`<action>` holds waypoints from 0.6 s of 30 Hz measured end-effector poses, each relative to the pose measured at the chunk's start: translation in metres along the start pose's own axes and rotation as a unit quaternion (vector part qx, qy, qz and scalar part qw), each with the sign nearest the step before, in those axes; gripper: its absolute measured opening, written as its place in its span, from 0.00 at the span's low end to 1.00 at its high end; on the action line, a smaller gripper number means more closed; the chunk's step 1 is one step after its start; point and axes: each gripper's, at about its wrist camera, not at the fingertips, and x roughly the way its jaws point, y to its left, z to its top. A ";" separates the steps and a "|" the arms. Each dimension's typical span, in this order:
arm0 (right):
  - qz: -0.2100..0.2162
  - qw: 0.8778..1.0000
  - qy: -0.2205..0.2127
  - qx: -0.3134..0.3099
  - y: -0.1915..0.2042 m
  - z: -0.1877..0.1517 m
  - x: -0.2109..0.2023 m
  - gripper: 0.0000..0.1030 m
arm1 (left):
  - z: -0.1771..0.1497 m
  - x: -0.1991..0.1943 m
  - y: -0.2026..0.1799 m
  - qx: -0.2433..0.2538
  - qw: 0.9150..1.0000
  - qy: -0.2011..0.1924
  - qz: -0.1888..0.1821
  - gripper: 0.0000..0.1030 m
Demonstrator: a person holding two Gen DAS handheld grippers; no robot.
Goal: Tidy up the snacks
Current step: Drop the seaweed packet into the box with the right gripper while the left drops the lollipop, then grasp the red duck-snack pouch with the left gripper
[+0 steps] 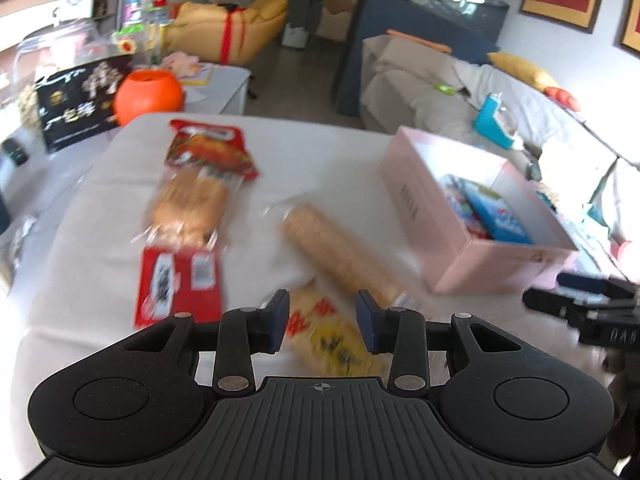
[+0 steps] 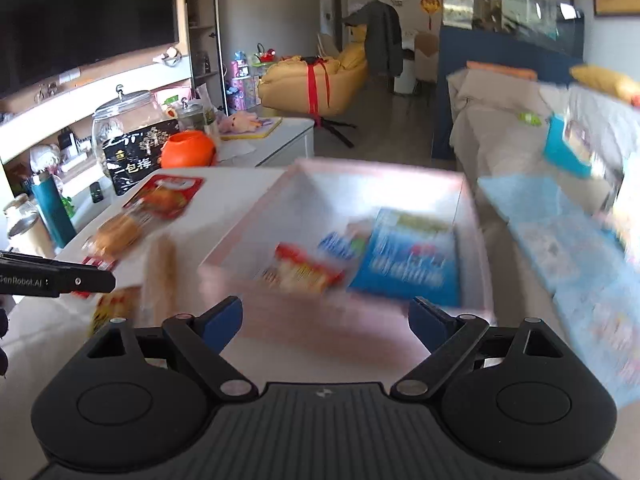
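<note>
A pink box [image 1: 472, 248] stands on the white table [image 1: 312, 152] at the right; it also shows in the right wrist view [image 2: 344, 320], holding a blue packet [image 2: 412, 264] and a red-yellow packet [image 2: 304, 268]. On the table lie a red packet [image 1: 208, 148], a clear bag of round cakes [image 1: 188, 204], a red flat packet [image 1: 180, 280], a long cracker roll [image 1: 340, 252] and a yellow cracker packet [image 1: 332, 336]. My left gripper [image 1: 322, 320] is open, its fingers either side of the yellow packet. My right gripper [image 2: 326, 320] is open and empty, in front of the box.
An orange pumpkin bowl [image 1: 148, 94], a black bag [image 1: 76, 104] and a glass jar [image 2: 124, 120] stand at the table's far left. A sofa [image 1: 440, 92] lies beyond the box. A pale blue cloth [image 2: 572, 264] lies right of the box.
</note>
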 end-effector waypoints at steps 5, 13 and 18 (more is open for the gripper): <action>0.032 0.999 0.027 0.034 0.007 -0.034 0.017 0.88 | -0.011 -0.006 0.002 -0.020 0.999 0.024 0.024 0.39; 0.034 0.998 0.022 0.052 0.004 -0.039 0.021 0.88 | -0.006 -0.007 0.002 -0.046 0.998 -0.003 0.032 0.39; 0.032 0.998 0.023 0.049 0.004 -0.041 0.021 0.89 | 0.015 -0.011 0.016 -0.025 0.996 -0.043 0.079 0.39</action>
